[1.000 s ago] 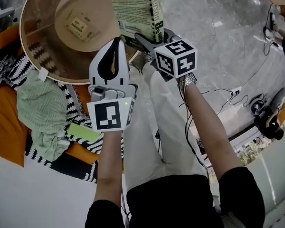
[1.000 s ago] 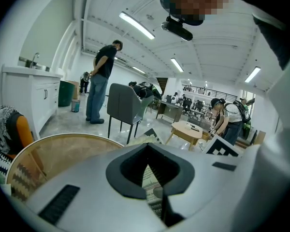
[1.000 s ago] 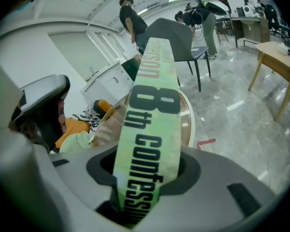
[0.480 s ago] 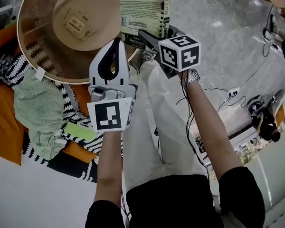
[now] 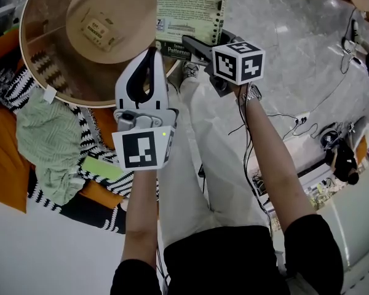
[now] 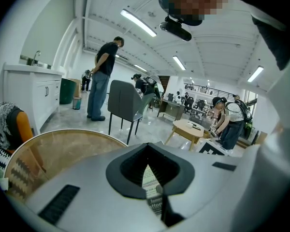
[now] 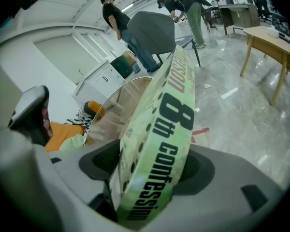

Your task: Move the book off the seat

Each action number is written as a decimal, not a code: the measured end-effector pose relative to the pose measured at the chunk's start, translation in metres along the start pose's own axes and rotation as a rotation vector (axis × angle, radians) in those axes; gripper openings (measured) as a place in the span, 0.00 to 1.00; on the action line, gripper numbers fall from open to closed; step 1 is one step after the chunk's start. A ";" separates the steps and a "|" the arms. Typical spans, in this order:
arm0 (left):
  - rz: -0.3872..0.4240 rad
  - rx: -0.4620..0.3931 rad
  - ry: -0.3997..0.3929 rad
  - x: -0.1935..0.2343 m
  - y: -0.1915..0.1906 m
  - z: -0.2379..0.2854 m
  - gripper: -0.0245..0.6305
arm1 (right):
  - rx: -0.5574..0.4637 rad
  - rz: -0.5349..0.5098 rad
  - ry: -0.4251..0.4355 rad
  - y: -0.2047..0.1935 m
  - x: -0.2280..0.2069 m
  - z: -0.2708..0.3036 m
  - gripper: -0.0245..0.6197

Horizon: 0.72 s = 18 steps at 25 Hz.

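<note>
Change: book [image 5: 190, 8] and right gripper [image 5: 189, 43] have shifted fwd and rightward vs. 1 s ago.
Book: off the orange seat [image 5: 3, 158], on edge beside rim of round glass surface [image 5: 46, 82]. We cannot tell whether its far end rests on anything.
Grip: right gripper jaws opening, spine between them, gaps showing either side.
Idle: left gripper [image 5: 149, 55] tips together, empty.
Advice: we judge release underway. Keep wrist level, let go only once book is supported, withdraw straight back.
Print: spine "8th confession"; cover "James Patterson", partly hidden.
</note>
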State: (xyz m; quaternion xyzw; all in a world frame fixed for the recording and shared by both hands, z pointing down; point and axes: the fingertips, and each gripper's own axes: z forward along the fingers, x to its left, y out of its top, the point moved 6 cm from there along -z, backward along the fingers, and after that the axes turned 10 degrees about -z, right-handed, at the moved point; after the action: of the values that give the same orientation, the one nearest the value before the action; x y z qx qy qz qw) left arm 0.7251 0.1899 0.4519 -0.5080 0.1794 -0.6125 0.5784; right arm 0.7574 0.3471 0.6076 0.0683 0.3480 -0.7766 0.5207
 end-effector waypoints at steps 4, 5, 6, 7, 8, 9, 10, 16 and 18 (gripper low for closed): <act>-0.006 0.013 0.002 0.001 -0.005 0.002 0.05 | -0.007 0.026 0.014 -0.004 -0.006 0.006 0.54; -0.006 0.013 0.003 0.002 -0.006 0.002 0.05 | -0.010 0.031 0.018 -0.005 -0.007 0.007 0.55; -0.008 0.016 0.005 0.003 -0.008 0.002 0.05 | -0.012 0.037 0.021 -0.006 -0.008 0.009 0.55; -0.011 0.019 0.007 0.003 -0.009 0.001 0.05 | -0.014 0.043 0.027 -0.007 -0.009 0.011 0.56; -0.011 0.019 0.008 0.004 -0.010 0.002 0.05 | -0.015 0.051 0.034 -0.008 -0.010 0.013 0.56; -0.009 0.020 0.008 0.005 -0.011 0.002 0.05 | -0.018 0.061 0.044 -0.009 -0.011 0.015 0.57; -0.009 0.022 0.009 0.005 -0.012 0.002 0.05 | -0.021 0.073 0.055 -0.010 -0.012 0.017 0.57; -0.003 0.032 0.006 0.009 -0.020 0.007 0.05 | -0.048 0.123 0.090 -0.016 -0.019 0.027 0.59; -0.007 0.039 0.008 0.012 -0.023 0.007 0.05 | -0.054 0.143 0.104 -0.019 -0.020 0.031 0.60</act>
State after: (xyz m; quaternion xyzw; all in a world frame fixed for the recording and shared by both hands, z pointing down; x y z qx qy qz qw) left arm 0.7207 0.1883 0.4782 -0.4947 0.1677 -0.6200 0.5854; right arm 0.7582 0.3469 0.6492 0.1190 0.3897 -0.7233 0.5576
